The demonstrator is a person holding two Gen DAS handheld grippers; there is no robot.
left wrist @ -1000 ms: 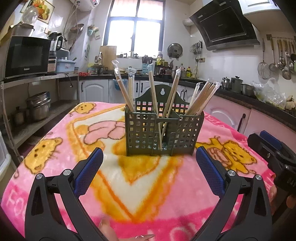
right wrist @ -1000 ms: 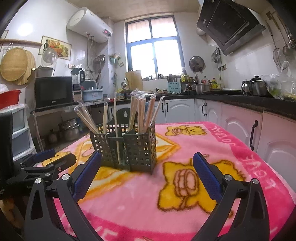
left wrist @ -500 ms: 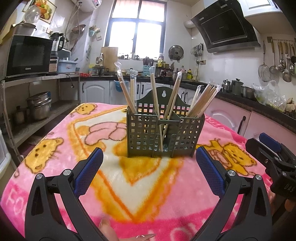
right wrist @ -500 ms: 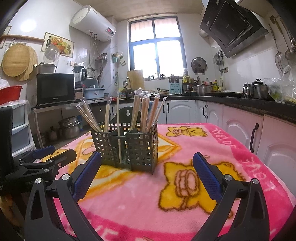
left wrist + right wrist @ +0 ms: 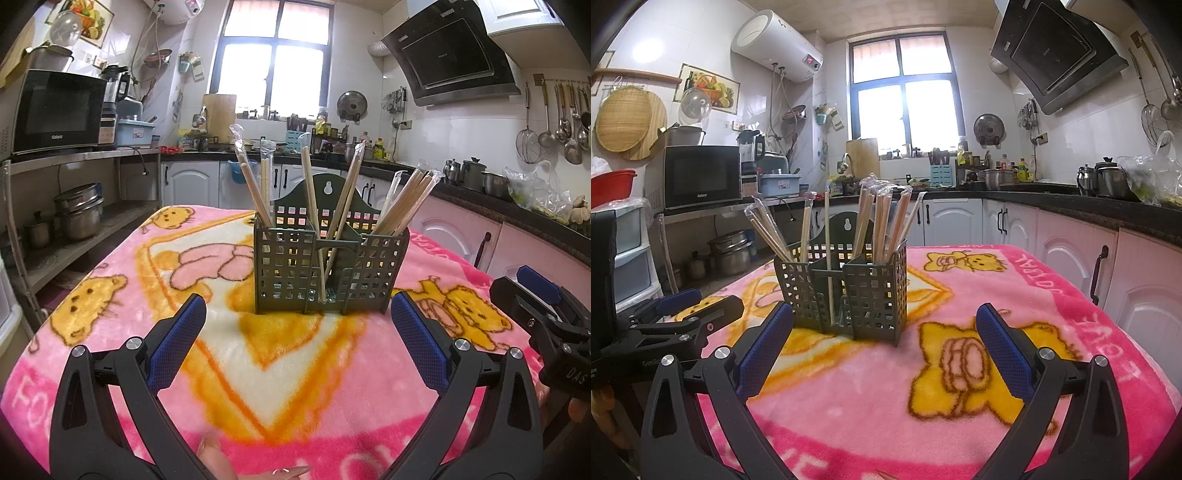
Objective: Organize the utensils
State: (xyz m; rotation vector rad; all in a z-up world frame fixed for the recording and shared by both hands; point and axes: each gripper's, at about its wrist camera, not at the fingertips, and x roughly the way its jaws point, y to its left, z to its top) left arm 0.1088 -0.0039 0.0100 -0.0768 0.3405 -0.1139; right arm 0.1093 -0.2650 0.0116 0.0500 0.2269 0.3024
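Note:
A dark green lattice utensil caddy (image 5: 328, 269) stands upright on the pink cartoon blanket (image 5: 258, 362). It also shows in the right wrist view (image 5: 849, 291). Wrapped wooden chopsticks (image 5: 406, 206) lean in its left, middle and right compartments; they also show in the right wrist view (image 5: 882, 221). My left gripper (image 5: 297, 332) is open and empty, a short way in front of the caddy. My right gripper (image 5: 882, 339) is open and empty, in front of the caddy's right corner. Each gripper shows at the other view's edge, the right one (image 5: 546, 314) and the left one (image 5: 687, 314).
The table edge runs along the right near white and pink cabinets (image 5: 1126, 273). A shelf rack with a microwave (image 5: 55, 110) and steel pots (image 5: 79, 214) stands to the left. A dark counter (image 5: 517, 210) with kettles runs behind on the right.
Both grippers have risen a little, so the caddy sits lower in both views. Both stay open and empty. The caddy and chopsticks have not moved.

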